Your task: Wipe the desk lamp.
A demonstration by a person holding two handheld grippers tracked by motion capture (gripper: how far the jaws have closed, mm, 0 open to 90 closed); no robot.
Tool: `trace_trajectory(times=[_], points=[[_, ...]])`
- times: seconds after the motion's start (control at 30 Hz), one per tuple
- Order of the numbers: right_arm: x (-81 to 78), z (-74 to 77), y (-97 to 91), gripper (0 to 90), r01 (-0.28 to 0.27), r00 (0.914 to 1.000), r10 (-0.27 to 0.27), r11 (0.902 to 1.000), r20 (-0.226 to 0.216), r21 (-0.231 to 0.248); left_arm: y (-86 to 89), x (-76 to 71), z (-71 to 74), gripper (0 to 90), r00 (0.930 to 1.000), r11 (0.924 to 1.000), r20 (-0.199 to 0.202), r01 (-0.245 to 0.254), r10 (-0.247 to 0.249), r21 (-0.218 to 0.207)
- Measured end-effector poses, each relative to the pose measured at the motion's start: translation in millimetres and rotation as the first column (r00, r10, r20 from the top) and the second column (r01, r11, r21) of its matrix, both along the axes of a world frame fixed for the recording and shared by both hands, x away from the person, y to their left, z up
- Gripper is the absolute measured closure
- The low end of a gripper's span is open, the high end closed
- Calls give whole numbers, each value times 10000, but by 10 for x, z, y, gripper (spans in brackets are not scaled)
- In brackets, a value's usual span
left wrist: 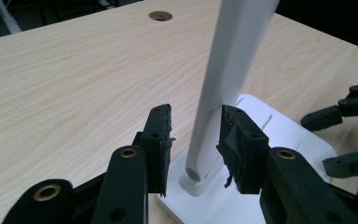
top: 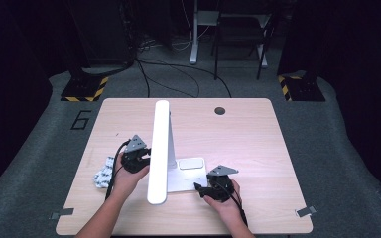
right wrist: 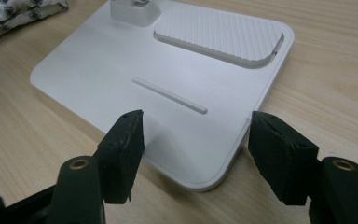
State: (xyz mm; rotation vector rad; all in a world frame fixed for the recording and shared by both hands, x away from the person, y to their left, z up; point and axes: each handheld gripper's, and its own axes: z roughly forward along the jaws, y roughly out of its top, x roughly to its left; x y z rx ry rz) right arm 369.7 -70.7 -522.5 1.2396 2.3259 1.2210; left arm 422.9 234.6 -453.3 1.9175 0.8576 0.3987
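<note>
On a pale wooden surface (top: pixel 248 129), a white desk lamp (top: pixel 159 148) stands near the middle. Left gripper (left wrist: pixel 196 140) has its jaws apart on either side of the lamp's upright arm (left wrist: pixel 223 79), pads not pressing it. Right gripper (right wrist: pixel 196 154) holds its jaws wide open over the near corner of the lamp's flat base (right wrist: pixel 121 70). A patterned cloth (top: pixel 103 173) lies beside the left hand (top: pixel 126 179).

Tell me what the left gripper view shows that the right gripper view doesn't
Left gripper view: the lamp's white arm rising between open black jaws, its hinge, and the round table hole. Right gripper view: a ribbed pad and a thin raised line on the base, plus a patterned cloth at the corner. Both share the white lamp base and the wooden table.
</note>
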Motion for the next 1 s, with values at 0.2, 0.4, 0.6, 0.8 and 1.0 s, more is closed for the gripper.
trace_trajectory(times=[0.2, 0.4, 0.6, 0.8, 1.0], points=[[-50, 4, 58, 316, 22, 10000, -23, 9999, -48, -108, -9, 52, -41, 652, 10000, 10000, -47, 17, -17, -42], [-88, 2, 145, 278, -99, 9991, 131, 9968, 406, -790, -34, 55, -54, 655, 9995, 9996, -207, 247, -244, 119], [-85, 1, 141, 280, -180, 9987, 219, 9965, 465, -821, -30, 40, -44, 632, 9999, 9999, -100, 136, -135, 73], [-82, 1, 132, 305, -147, 9992, 173, 9972, 351, -731, 4, -14, -15, 562, 9995, 9997, -222, 237, -239, -84], [-45, -18, 103, 313, -103, 9996, 117, 9987, 272, -495, 84, -117, -53, 512, 9993, 9998, -364, 107, -113, -184]])
